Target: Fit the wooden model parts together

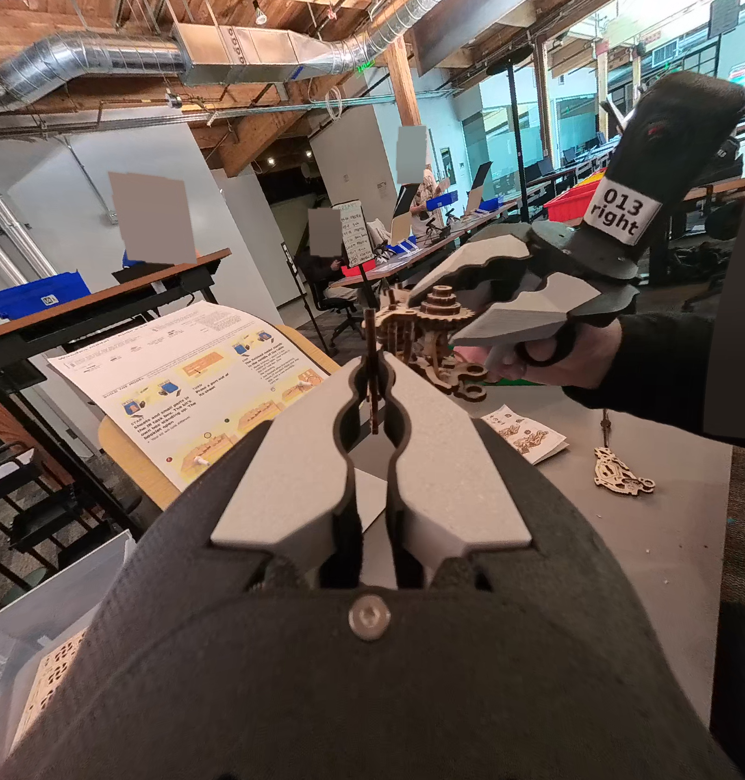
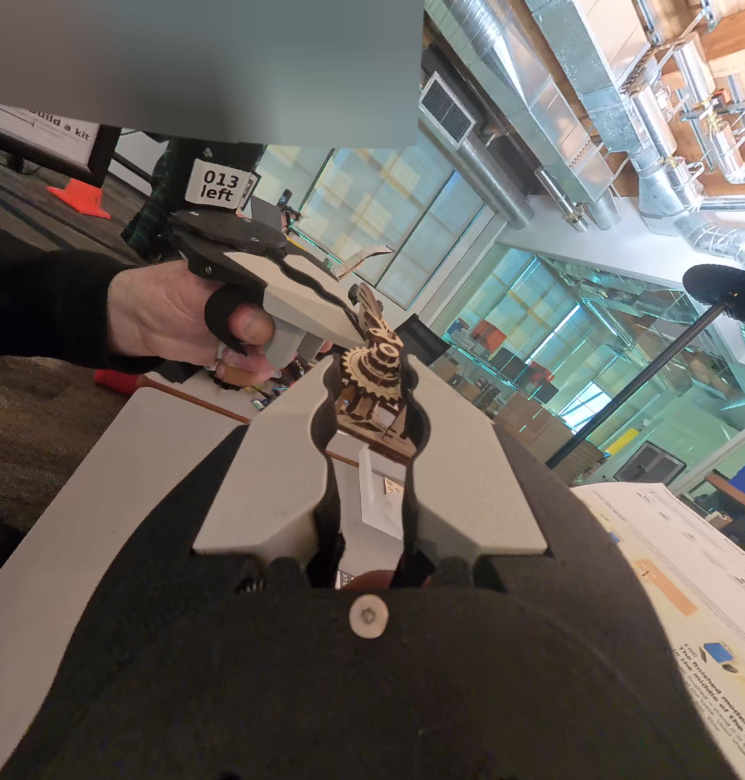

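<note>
My left gripper (image 1: 372,361) is shut on a thin flat wooden part (image 1: 371,337), which I see edge-on and upright between the fingertips. My right gripper (image 2: 370,361) is shut on a wooden gear assembly (image 2: 372,380) with stacked cog wheels and holds it above the table. In the left wrist view the right gripper (image 1: 432,320) and gear assembly (image 1: 440,314) sit just right of the flat part. In the right wrist view the left gripper (image 2: 358,337) holds the flat part (image 2: 372,312) against the top of the assembly. Whether they touch is unclear.
A loose flat wooden part (image 1: 622,472) and a small booklet (image 1: 527,439) lie on the grey table (image 1: 615,570). A large instruction sheet (image 1: 185,380) leans at the left. A clear bin (image 1: 66,599) holding a wooden sheet (image 1: 37,675) is at the lower left. People sit at desks beyond.
</note>
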A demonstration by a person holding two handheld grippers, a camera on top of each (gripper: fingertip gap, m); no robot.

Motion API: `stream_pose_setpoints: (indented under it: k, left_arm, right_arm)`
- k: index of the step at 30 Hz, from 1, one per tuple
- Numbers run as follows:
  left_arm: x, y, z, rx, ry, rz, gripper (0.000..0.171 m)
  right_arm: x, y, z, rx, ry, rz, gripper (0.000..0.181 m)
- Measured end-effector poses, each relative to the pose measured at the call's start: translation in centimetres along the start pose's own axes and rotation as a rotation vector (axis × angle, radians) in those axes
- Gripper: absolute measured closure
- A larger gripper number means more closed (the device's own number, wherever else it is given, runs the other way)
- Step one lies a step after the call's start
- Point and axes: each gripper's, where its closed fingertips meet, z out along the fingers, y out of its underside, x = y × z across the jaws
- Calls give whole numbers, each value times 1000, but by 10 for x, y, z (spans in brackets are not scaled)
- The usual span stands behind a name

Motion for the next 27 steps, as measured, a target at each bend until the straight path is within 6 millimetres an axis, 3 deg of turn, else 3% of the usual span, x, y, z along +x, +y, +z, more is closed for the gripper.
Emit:
stream_pose_setpoints:
  k: [19,27]
  left_arm:
    - [-3,-1,1,26,-29,0,171]
    - [-7,-1,0,43,-67,-26,171]
  right_arm:
    - [3,7,3,-20,-8,13,157]
    - [6,8,7,-32,112,-56,157]
